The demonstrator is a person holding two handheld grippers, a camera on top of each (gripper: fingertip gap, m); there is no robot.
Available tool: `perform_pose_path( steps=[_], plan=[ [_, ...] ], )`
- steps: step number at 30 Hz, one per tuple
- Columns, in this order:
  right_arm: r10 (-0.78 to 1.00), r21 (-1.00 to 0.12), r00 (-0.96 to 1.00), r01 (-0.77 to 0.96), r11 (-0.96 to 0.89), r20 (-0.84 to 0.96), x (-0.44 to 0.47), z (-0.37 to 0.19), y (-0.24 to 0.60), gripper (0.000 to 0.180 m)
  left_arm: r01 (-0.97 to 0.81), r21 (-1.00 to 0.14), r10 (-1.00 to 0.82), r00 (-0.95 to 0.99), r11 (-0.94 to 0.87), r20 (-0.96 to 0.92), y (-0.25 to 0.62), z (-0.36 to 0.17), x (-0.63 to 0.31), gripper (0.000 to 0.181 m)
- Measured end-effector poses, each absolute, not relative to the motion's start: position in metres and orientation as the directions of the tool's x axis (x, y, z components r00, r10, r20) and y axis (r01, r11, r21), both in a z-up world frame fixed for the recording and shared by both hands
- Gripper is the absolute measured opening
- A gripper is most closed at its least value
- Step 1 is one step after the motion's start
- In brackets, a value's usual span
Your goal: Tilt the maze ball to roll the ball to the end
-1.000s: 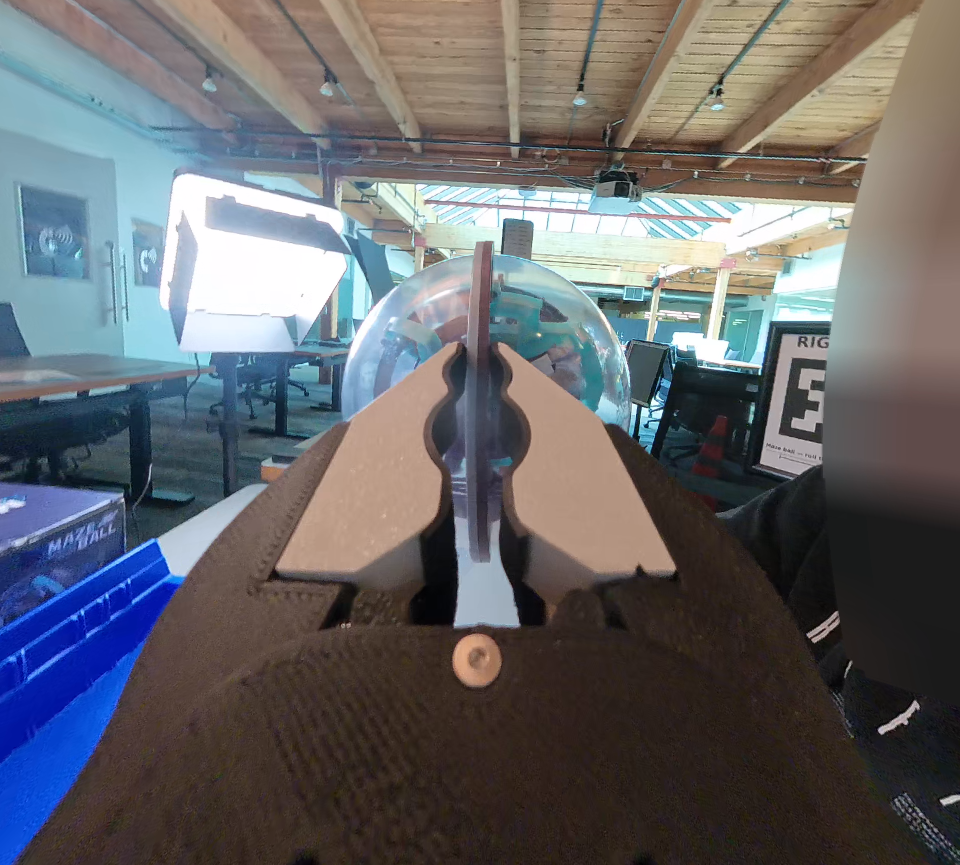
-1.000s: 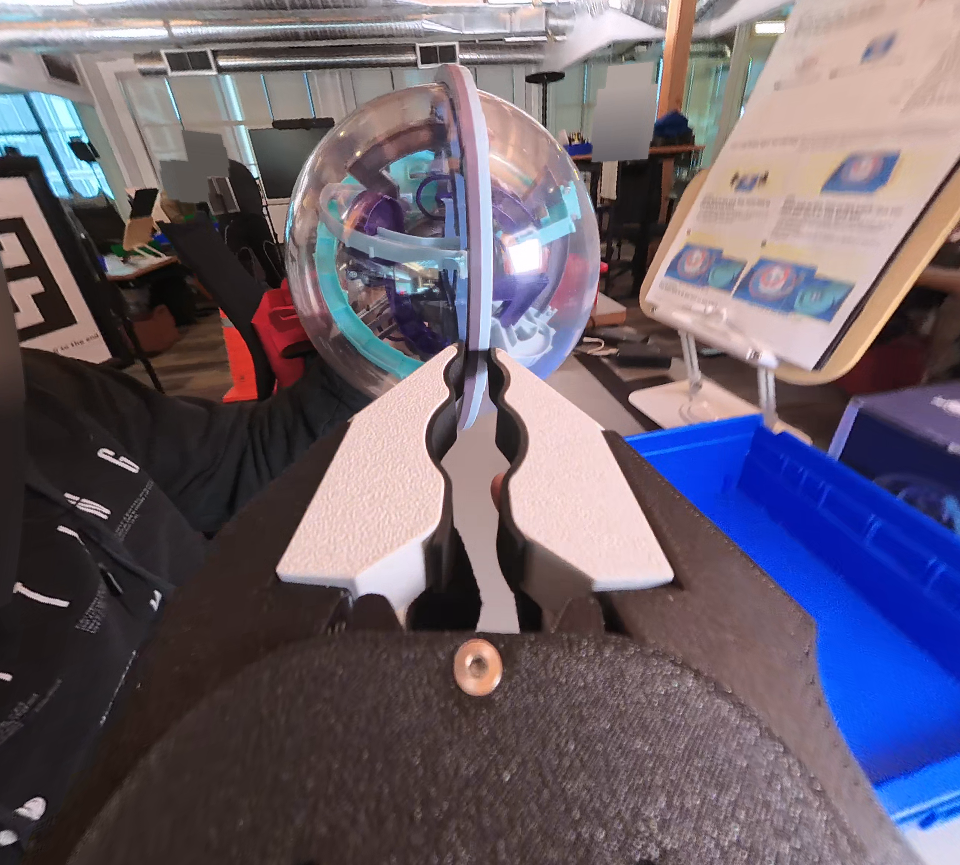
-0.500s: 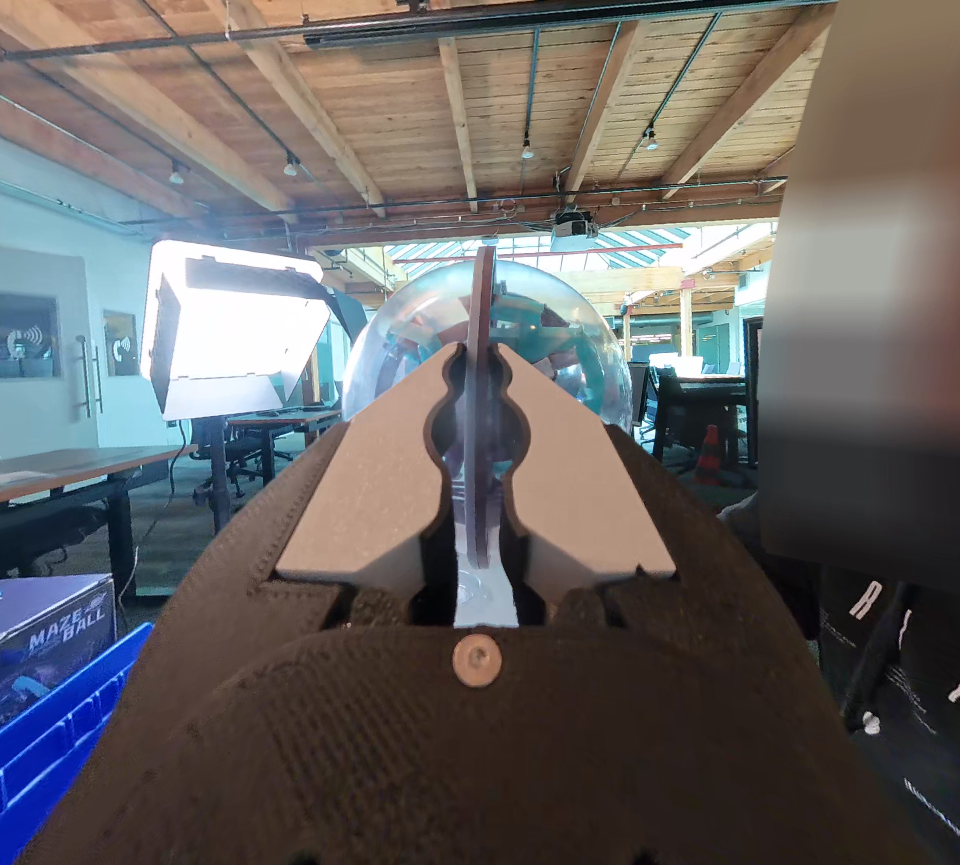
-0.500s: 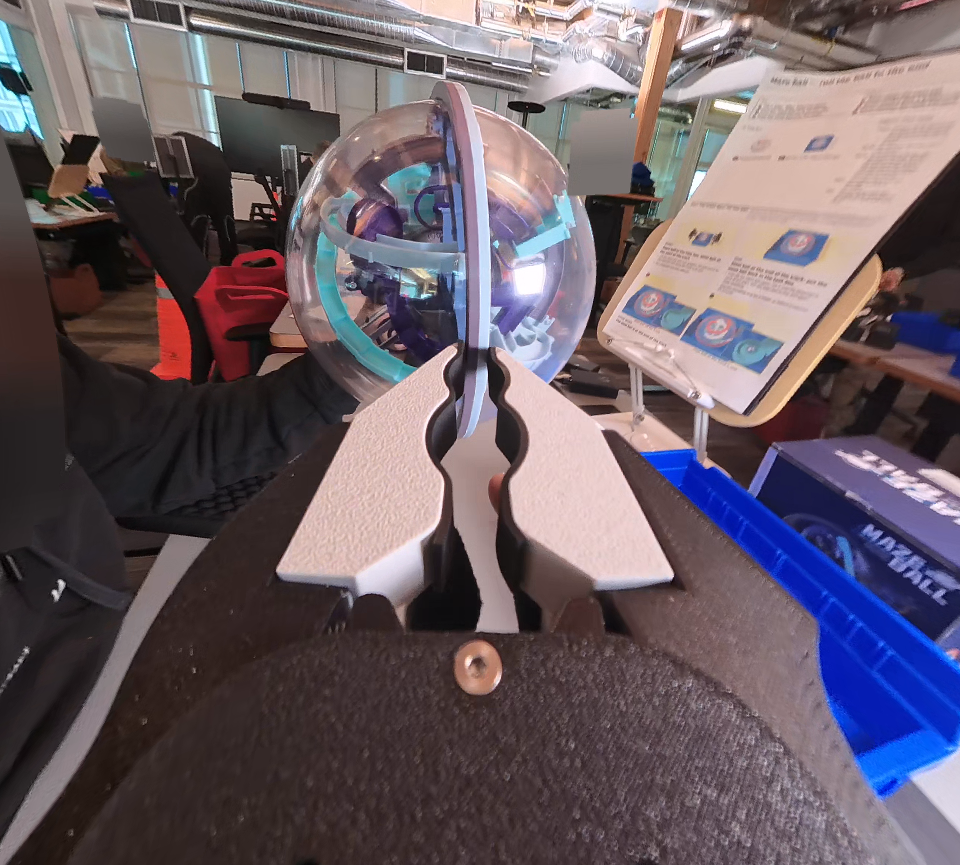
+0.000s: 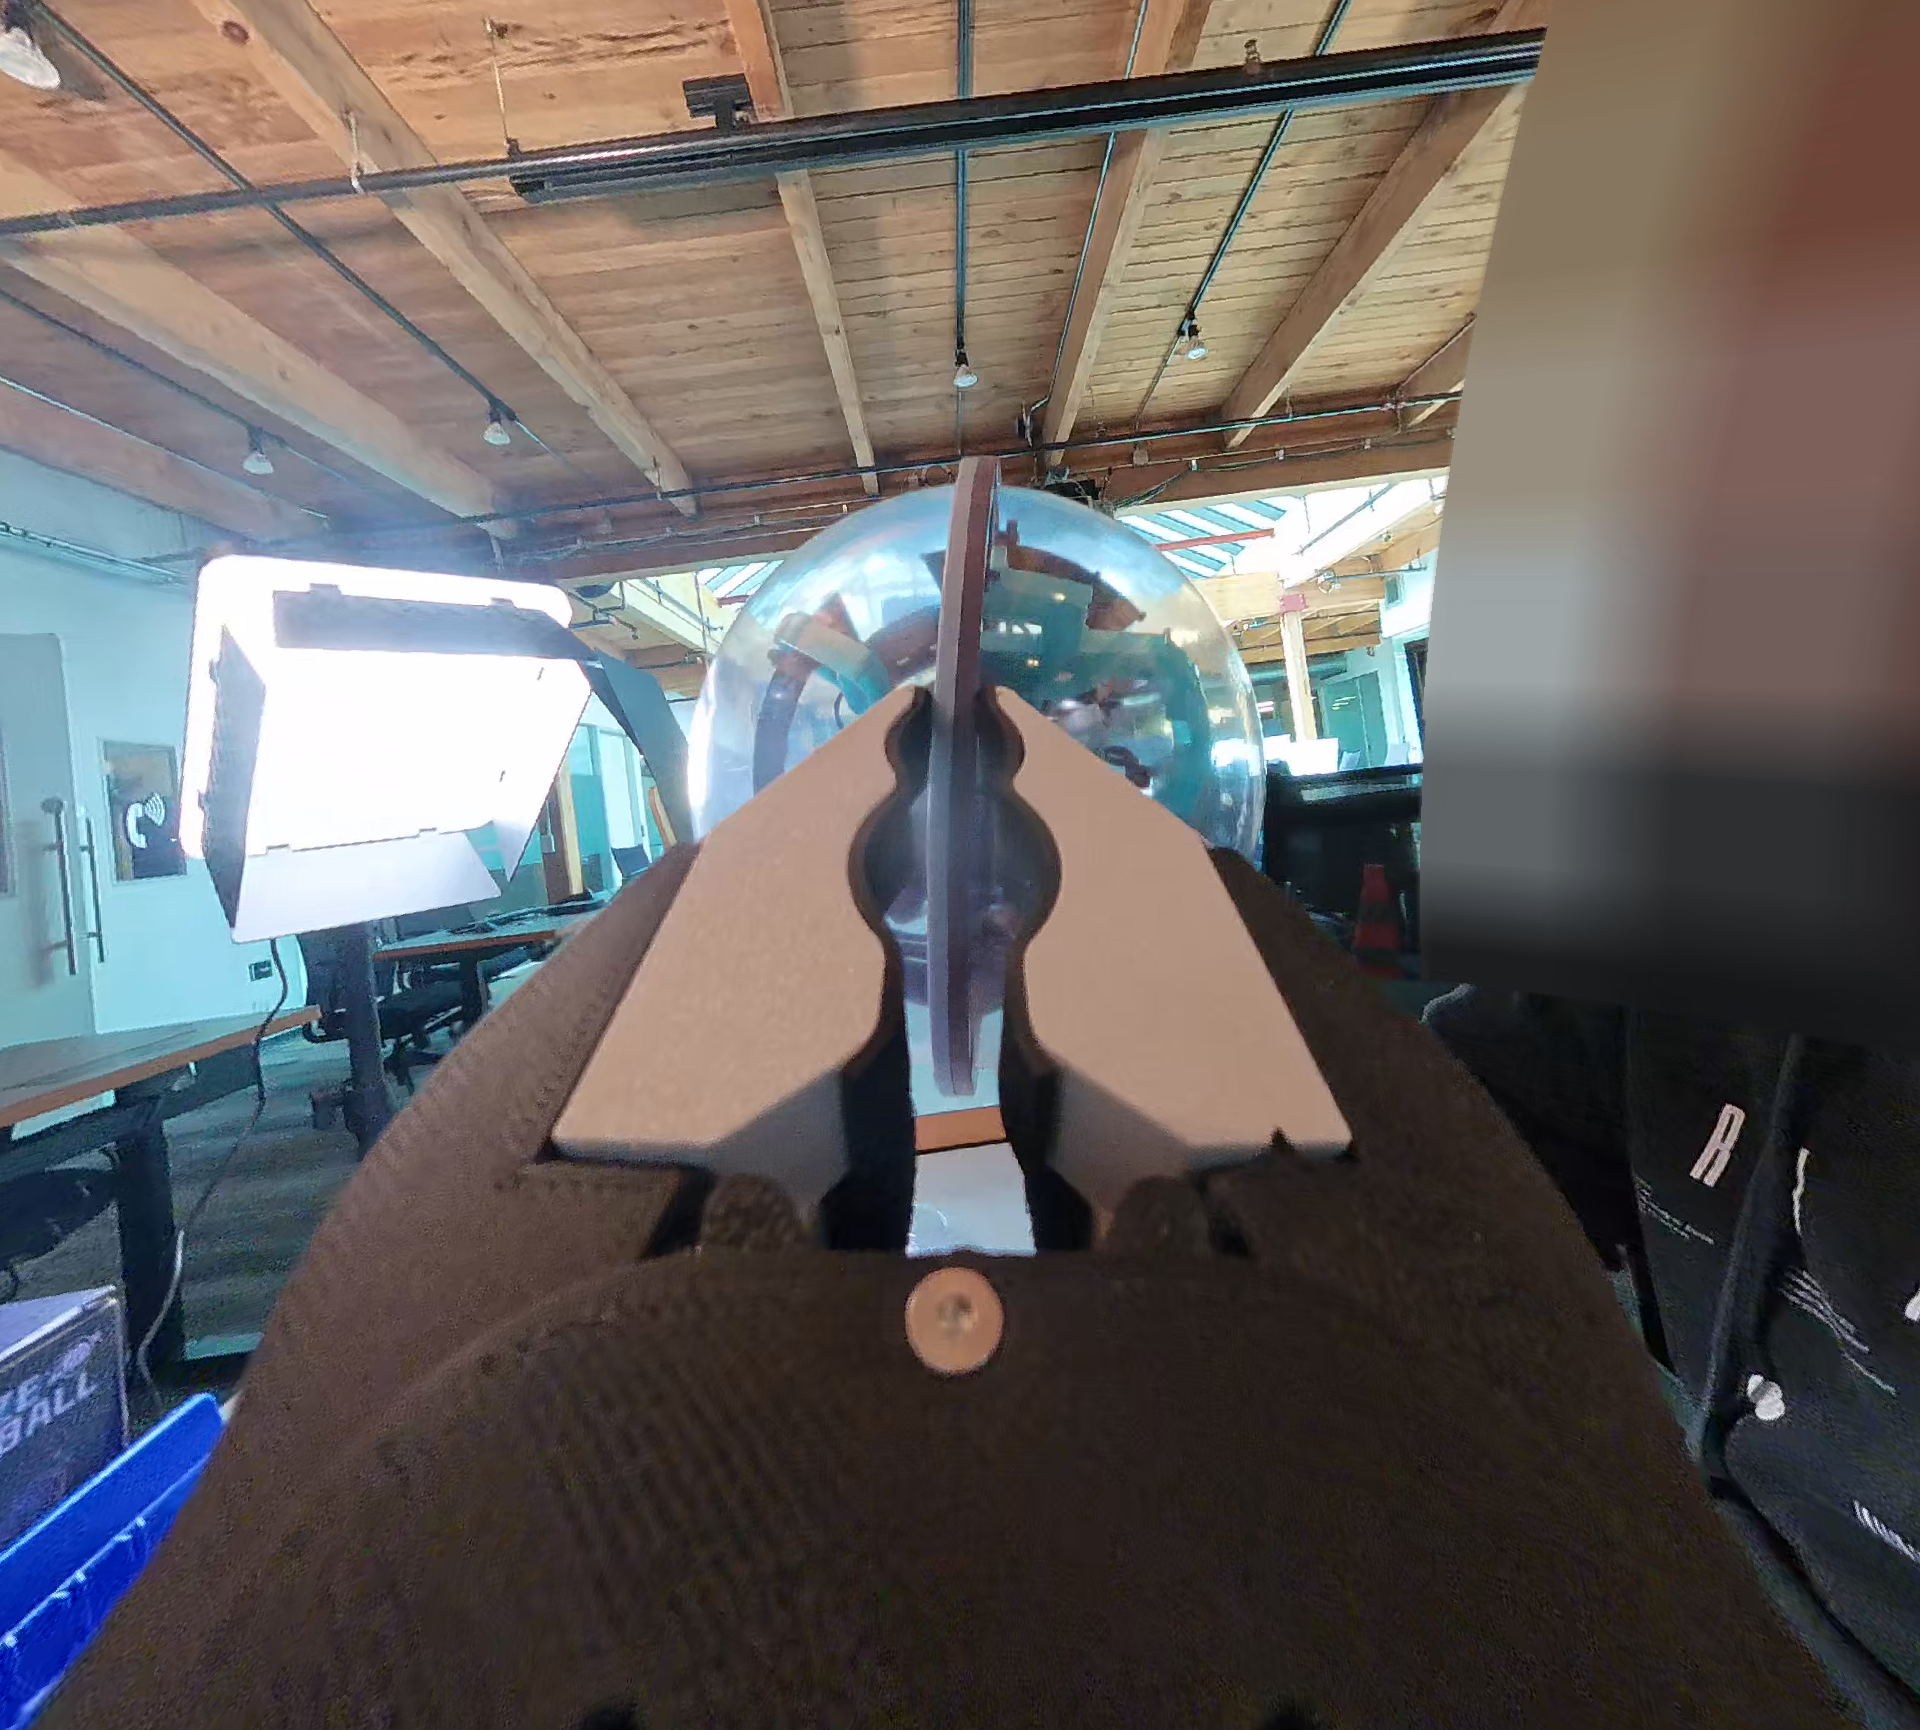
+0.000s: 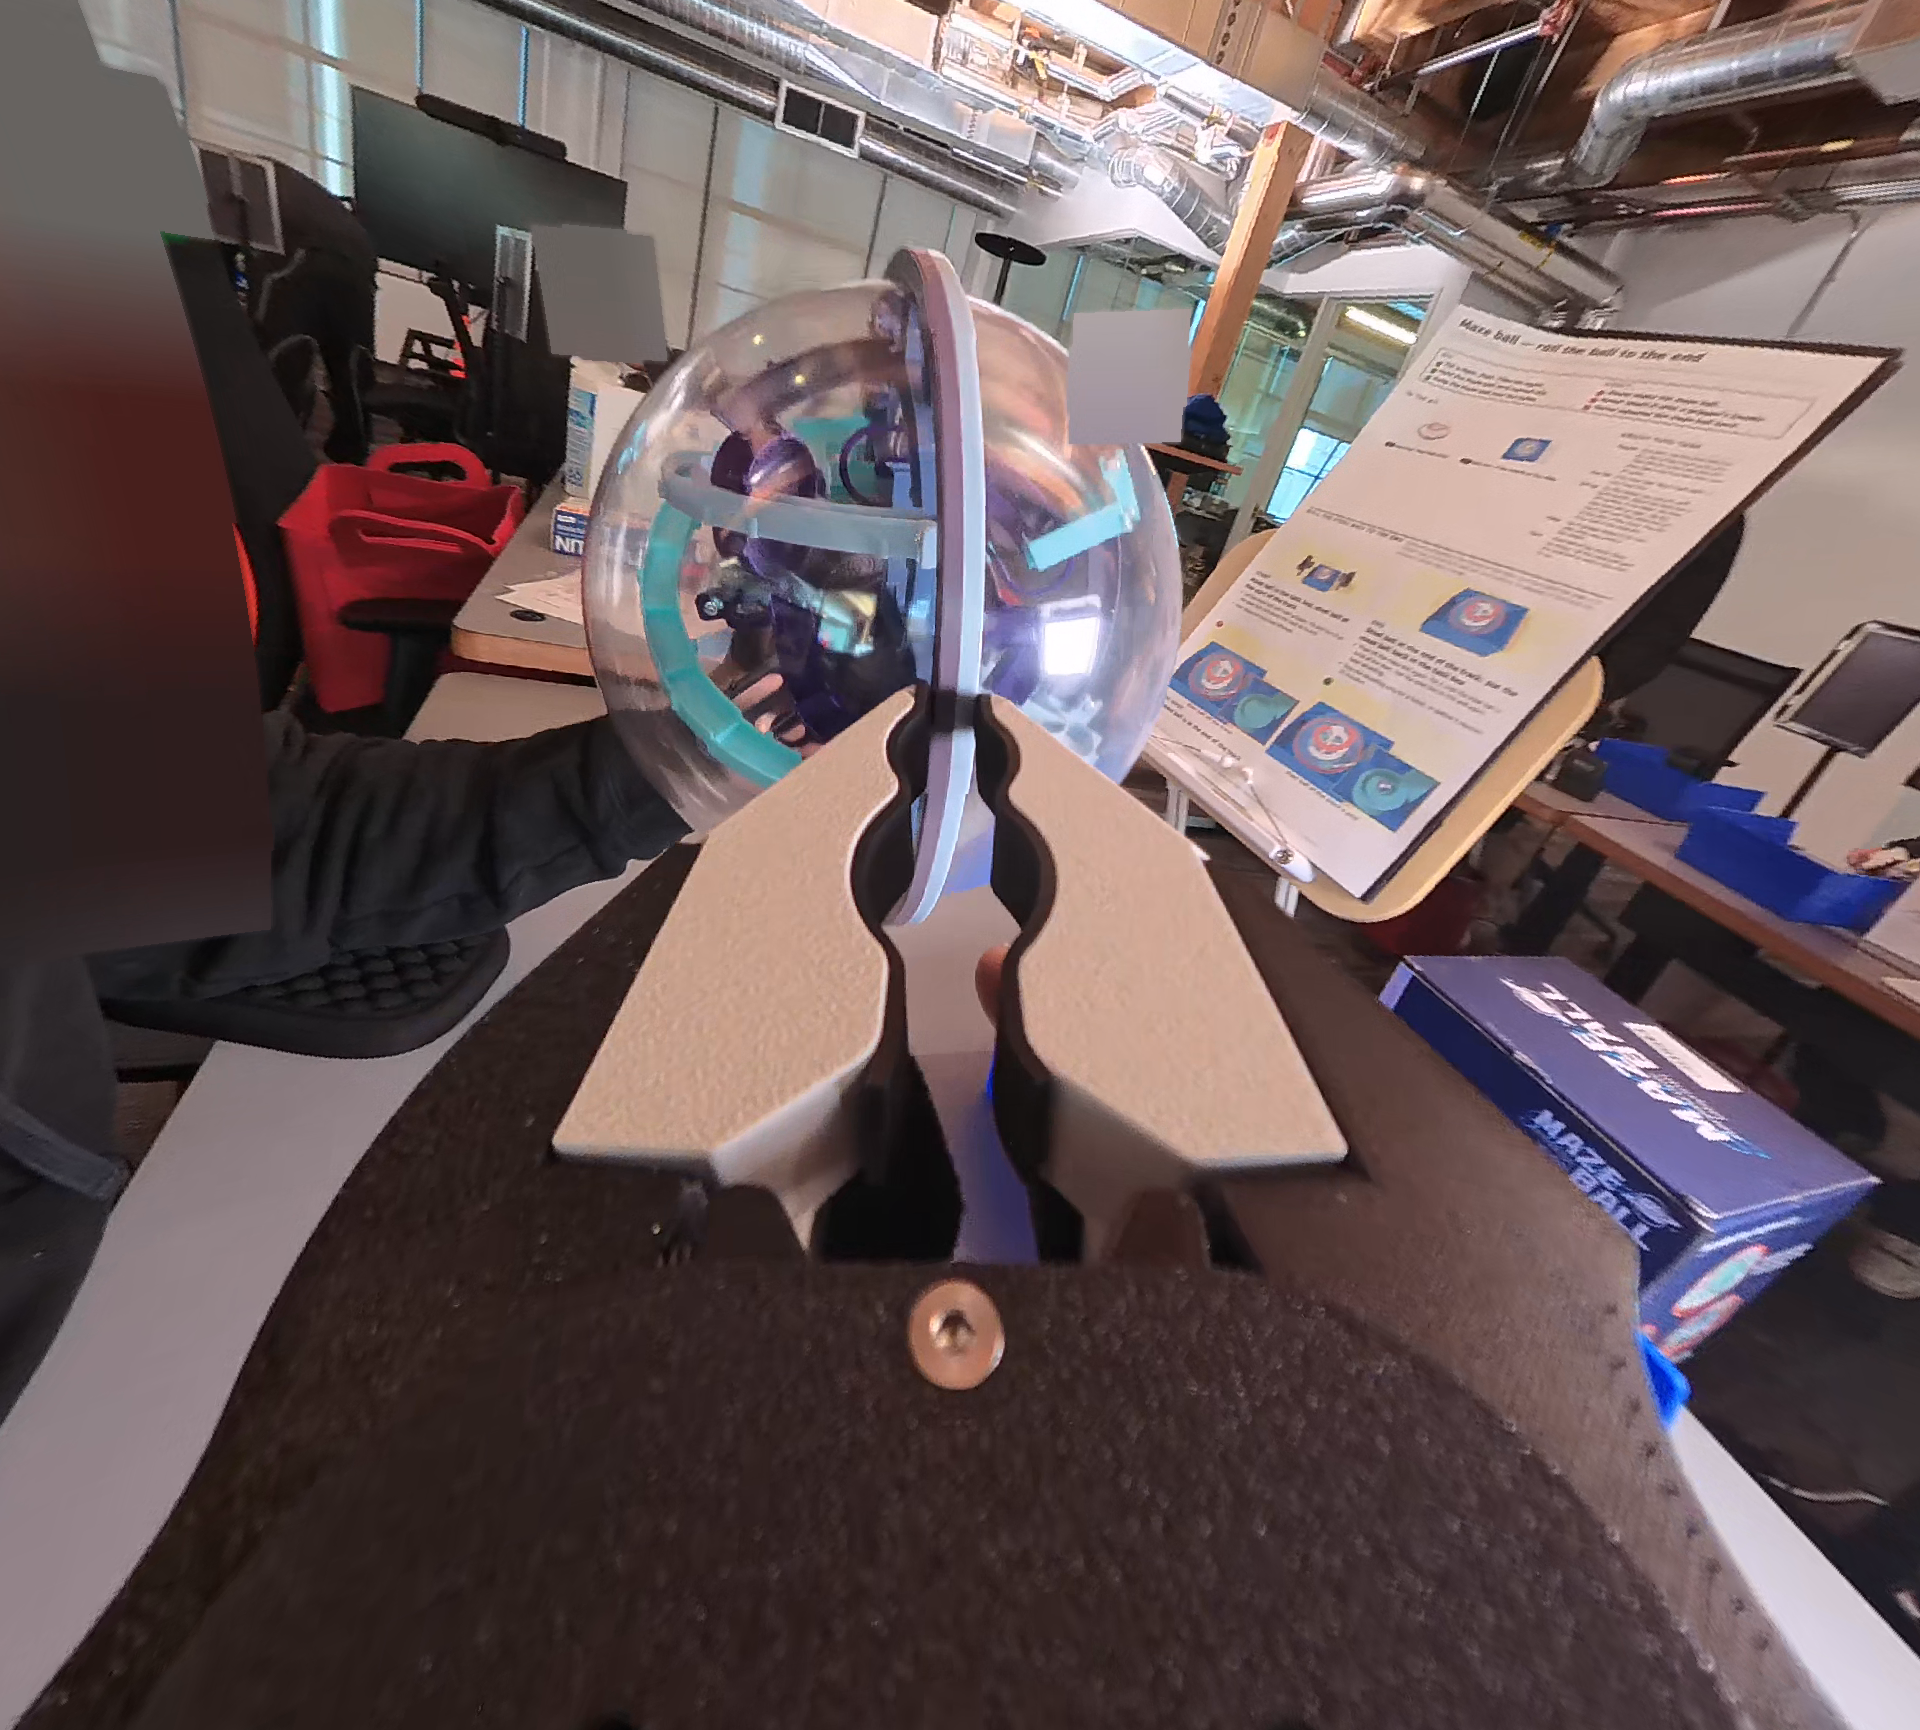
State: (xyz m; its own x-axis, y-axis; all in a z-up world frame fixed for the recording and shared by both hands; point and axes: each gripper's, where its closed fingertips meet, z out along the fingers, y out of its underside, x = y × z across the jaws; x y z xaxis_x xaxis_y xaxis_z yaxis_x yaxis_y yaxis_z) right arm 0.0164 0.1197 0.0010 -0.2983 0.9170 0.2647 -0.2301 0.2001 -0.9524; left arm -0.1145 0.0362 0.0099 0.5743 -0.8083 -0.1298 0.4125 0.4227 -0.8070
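The maze ball (image 6: pixel 831 579) is held aloft by its flat rim, on which both sets of jaws are clamped. The small ball's place cannot be told, so tilting is judged unfinished.

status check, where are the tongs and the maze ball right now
Left tongs and right tongs both shut on the maze ball's flat ring. Maze ball held up in the air between them. Small ball inside not discernible. Nothing in the way.
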Motion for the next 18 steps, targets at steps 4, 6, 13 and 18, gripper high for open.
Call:
perform_pose_path(
  steps=[4, 6, 13, 18],
  plan=[
    [0.921, -0.948, -0.276, -0.238, 0.212, 0.276, 0.021, 0.004, 0.123, 0.006, 0.418, -0.815, -0.817, 0.566, 0.401, -0.111, 0.043, 0.003, -0.113, 0.008],
    [0.921, -0.946, -0.272, -0.242, 0.216, 0.280, 0.022, 0.006, 0.124, 0.005, 0.409, -0.821, -0.816, 0.567, 0.399, -0.114, 0.045, 0.000, -0.111, 0.007],
    [0.916, -0.936, -0.250, -0.241, 0.256, 0.315, 0.023, 0.005, 0.125, 0.005, 0.406, -0.823, -0.815, 0.568, 0.398, -0.114, 0.048, -0.004, -0.111, 0.007],
    [0.941, -0.956, -0.219, -0.195, 0.217, 0.258, 0.019, 0.002, 0.136, 0.006, 0.394, -0.853, -0.807, 0.589, 0.342, -0.052, 0.059, -0.009, -0.114, 0.008]
  ],
)
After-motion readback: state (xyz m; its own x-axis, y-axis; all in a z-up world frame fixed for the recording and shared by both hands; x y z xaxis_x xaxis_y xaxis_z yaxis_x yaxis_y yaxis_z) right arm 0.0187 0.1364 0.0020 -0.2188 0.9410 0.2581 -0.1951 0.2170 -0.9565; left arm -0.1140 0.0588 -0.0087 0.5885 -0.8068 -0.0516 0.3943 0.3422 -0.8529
